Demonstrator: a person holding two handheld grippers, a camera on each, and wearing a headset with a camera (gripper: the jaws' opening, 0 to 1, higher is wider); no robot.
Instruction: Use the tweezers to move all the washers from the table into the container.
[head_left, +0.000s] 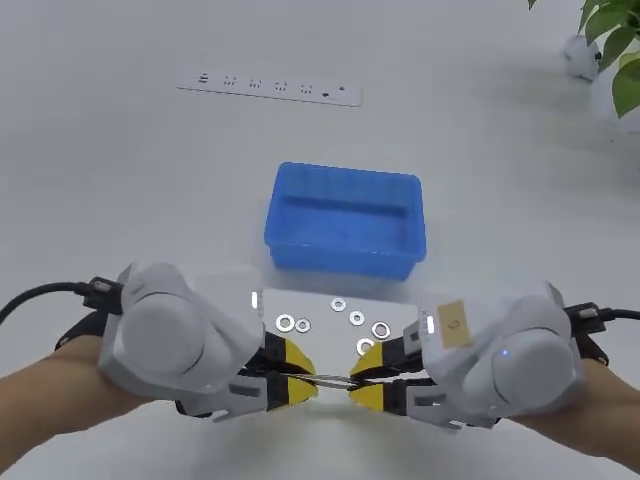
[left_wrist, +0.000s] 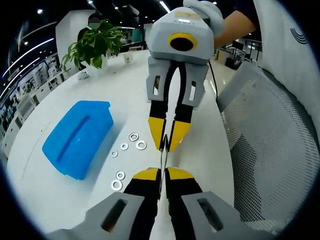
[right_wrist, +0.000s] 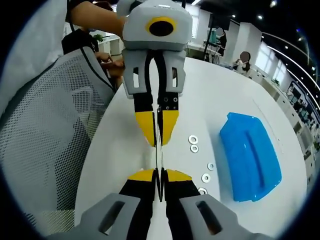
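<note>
since the left gripper and right gripper both pinch the tweezers in narrow fingers, best free one end, then aim at a washer.

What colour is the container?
The container is solid blue; the head view shows it best.

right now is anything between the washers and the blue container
Nothing visible: only bare table lies between the washers and the container, whose top is open. The tweezers are nearer the person.
</note>
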